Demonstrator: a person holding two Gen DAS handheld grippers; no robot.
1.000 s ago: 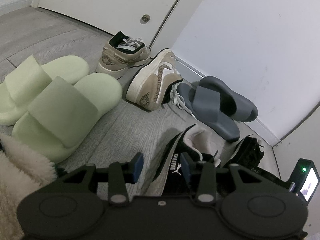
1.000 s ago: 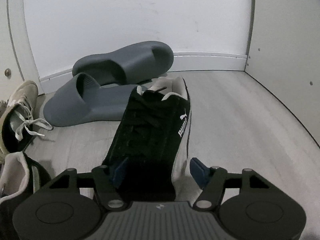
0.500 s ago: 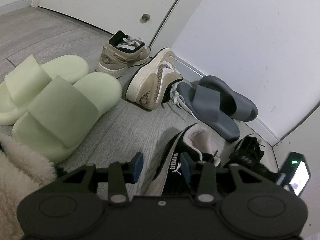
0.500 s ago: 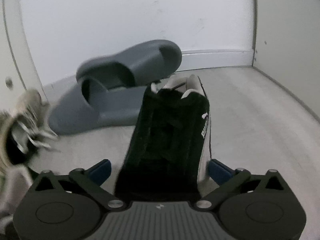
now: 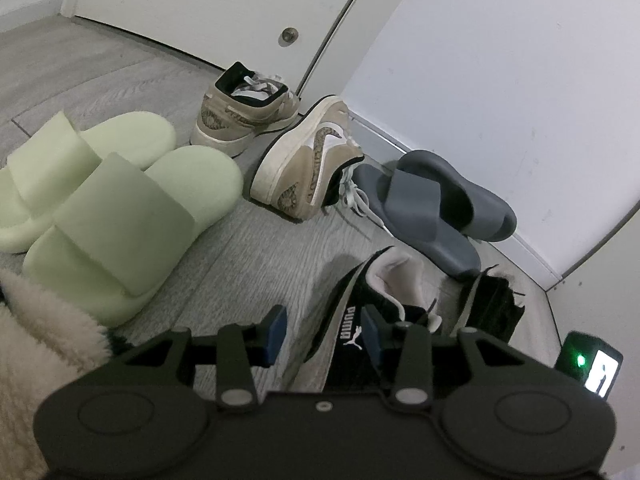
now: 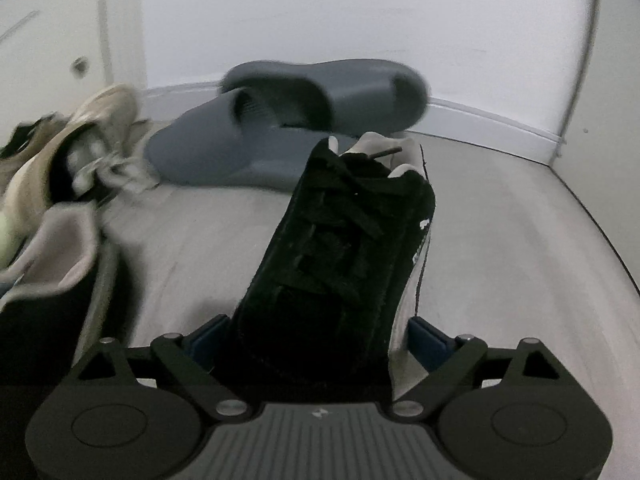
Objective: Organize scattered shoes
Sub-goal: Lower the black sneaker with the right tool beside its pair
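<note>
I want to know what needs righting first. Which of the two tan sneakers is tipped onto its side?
The tan sneaker nearer the grey slides, its sole edge facing the camera. The other tan sneaker, by the door, stands upright.

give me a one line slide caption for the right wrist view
Right gripper straddles the toe of a black sneaker on the grey floor, grey slides by the wall behind.

Slides (image 5: 120, 200) left; sneakers (image 5: 308, 176) centre, by door (image 5: 200, 0); second slide pair (image 5: 432, 204) right along wall (image 5: 500, 60); low shoe (image 5: 360, 312) in front.
</note>
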